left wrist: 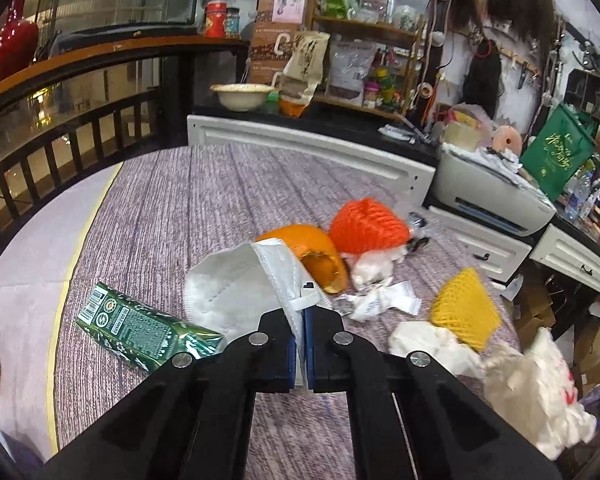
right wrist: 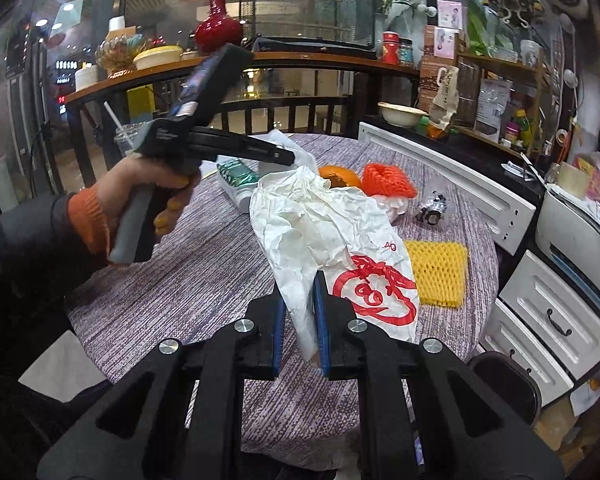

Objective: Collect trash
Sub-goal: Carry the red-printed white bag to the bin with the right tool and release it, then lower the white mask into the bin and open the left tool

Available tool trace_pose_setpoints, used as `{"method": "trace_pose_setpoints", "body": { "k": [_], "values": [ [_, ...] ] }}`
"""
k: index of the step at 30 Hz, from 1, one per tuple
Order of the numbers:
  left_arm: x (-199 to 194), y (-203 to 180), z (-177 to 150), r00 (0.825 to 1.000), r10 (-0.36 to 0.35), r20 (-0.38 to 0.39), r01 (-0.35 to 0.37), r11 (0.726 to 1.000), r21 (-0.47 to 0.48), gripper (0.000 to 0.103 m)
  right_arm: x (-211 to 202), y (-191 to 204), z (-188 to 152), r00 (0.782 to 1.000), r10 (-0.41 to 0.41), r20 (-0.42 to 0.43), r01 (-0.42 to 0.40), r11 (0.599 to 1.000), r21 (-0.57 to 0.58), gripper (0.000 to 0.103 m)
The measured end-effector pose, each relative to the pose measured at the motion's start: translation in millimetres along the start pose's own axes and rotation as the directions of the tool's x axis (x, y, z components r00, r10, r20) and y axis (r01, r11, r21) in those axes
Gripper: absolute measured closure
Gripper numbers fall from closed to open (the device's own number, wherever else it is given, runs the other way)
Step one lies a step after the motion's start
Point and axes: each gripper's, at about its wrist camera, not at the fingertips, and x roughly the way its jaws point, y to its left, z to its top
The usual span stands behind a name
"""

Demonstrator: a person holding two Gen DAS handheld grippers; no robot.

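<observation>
Left wrist view: my left tongs (left wrist: 298, 312) are pinched nearly closed on the edge of a white face mask (left wrist: 235, 288), whose cup bulges out toward ten o'clock from the tips. Just behind the mask, at one o'clock, lies an orange peel (left wrist: 312, 248), and touching it farther on is an orange foam net (left wrist: 366, 226) sitting on a wad of white paper. At eight o'clock from the tips a green carton (left wrist: 139, 328) lies flat on the desk (left wrist: 179, 208), its near end beside the mask. Crumpled white wrappers (left wrist: 380, 300) lie at three o'clock, and beyond them a yellow foam net (left wrist: 464, 308) sits on more white paper. A white plastic bag (left wrist: 536, 384) hangs at four o'clock near the frame edge.

Right wrist view: my right tongs (right wrist: 300, 320) are closed most of the way on a twisted fold of the white plastic bag (right wrist: 324, 232), which carries a red print and rises toward twelve o'clock. The left tongs (right wrist: 289, 156), held in my left hand (right wrist: 147, 188), meet the bag's top edge at eleven o'clock; whether the mask is in or out of the bag I cannot tell. The yellow foam net (right wrist: 436, 272) lies flat on the desk at two o'clock, the orange foam net (right wrist: 388, 180) and orange peel (right wrist: 340, 176) behind the bag.
</observation>
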Motion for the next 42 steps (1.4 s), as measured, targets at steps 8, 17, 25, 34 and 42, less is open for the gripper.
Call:
{"method": "trace_pose_setpoints", "body": {
  "k": [8,17,25,34,42],
  "values": [
    [-44,-35,6,0.991,-0.08,0.11,0.08,0.997,-0.001,0.099,-22,-16,-8,0.998,-0.037,0.044,0.034,0.997,0.073,0.089],
    [-62,-80,-3,0.975,-0.169,0.145,0.166,0.986,0.034,0.099,-58,-58,-31,0.985,-0.164,0.057,0.151,0.971,0.185,0.089],
    [-63,-133,-15,0.953,-0.275,0.127,0.265,0.96,0.091,0.099,-63,-119,-75,0.958,-0.281,-0.049,0.28,0.892,0.356,0.089],
    [-58,-186,-27,0.926,-0.367,0.089,0.354,0.925,0.139,0.099,-32,-164,-135,0.928,-0.305,-0.214,0.372,0.802,0.468,0.089],
    [-45,-222,-43,0.912,-0.409,0.027,0.399,0.9,0.176,0.099,-3,-193,-190,0.878,-0.329,-0.348,0.474,0.699,0.535,0.05]
  ]
}}
